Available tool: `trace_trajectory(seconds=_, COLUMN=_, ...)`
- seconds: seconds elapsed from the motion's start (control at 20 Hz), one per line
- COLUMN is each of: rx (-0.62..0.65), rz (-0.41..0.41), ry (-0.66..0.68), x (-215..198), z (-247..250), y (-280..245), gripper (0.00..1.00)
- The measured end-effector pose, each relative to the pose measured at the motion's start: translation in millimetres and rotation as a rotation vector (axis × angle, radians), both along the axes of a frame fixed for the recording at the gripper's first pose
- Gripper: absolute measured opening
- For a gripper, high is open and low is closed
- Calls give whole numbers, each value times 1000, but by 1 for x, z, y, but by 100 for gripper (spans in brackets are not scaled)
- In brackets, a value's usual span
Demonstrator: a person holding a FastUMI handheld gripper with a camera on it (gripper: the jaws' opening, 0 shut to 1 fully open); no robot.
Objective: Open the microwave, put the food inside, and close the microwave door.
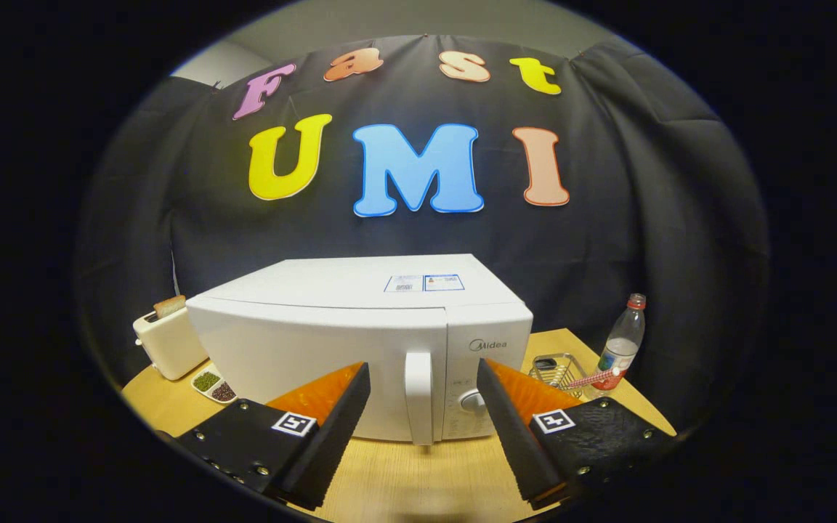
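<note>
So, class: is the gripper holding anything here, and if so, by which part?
Nothing is held. The gripper is open, its fingers spread apart with the microwave door handle just ahead, between them but untouched.

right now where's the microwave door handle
The handle runs upright on the shut microwave door, beside the dial, just ahead of the open gripper, between its fingers.

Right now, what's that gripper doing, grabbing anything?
Gripper: open, holding nothing; the microwave's door handle stands just ahead between its jaws, untouched.
</note>
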State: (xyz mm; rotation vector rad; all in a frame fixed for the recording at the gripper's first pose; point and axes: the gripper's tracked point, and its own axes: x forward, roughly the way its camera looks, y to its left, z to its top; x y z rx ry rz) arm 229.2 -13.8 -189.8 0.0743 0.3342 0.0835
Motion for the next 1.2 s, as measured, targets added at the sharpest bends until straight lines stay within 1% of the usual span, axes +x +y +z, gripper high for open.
trace_trajectory(seconds=0.05, rx=8, rz=-2, ry=22, x=4, z=-8, y=0, gripper=88)
trace_trajectory(seconds=0.1, rx=16, rz=1, ry=44, x=8, z=-18, y=2, gripper=86)
trace_trajectory(seconds=0.2, rx=22, rz=10, ry=82, x=12, z=-34, y=5, gripper=86)
trace_trajectory(seconds=0.25, rx=16, rz=8, ry=93, x=14, z=-40, y=4, gripper=76)
trace_trajectory(seconds=0.3, rx=14, rz=17, ry=106, x=16, z=-46, y=6, gripper=71)
trace_trajectory(seconds=0.4, rx=13, rz=39, ry=125, x=16, z=-54, y=10, gripper=71)
trace_trajectory(seconds=0.5, rx=-1, rz=32, ry=111, x=20, z=-55, y=7, gripper=47)
trace_trajectory(seconds=0.55, rx=5, rz=44, ry=107, x=21, z=-56, y=11, gripper=35)
trace_trajectory(seconds=0.65, rx=-11, rz=36, ry=104, x=18, z=-55, y=8, gripper=38)
trace_trajectory(seconds=0.7, rx=-7, rz=32, ry=103, x=18, z=-54, y=9, gripper=38)
trace_trajectory(seconds=0.75, rx=-5, rz=38, ry=102, x=22, z=-57, y=9, gripper=26)
trace_trajectory(seconds=0.85, rx=14, rz=52, ry=105, x=23, z=-59, y=11, gripper=26)
trace_trajectory(seconds=0.9, rx=12, rz=63, ry=106, x=23, z=-58, y=11, gripper=16)
trace_trajectory(seconds=1.05, rx=11, rz=91, ry=119, x=19, z=-57, y=12, gripper=16)
trace_trajectory(seconds=1.1, rx=14, rz=93, ry=134, x=13, z=-57, y=12, gripper=16)
trace_trajectory(seconds=1.2, rx=-12, rz=95, ry=111, x=-1, z=-55, y=14, gripper=16)
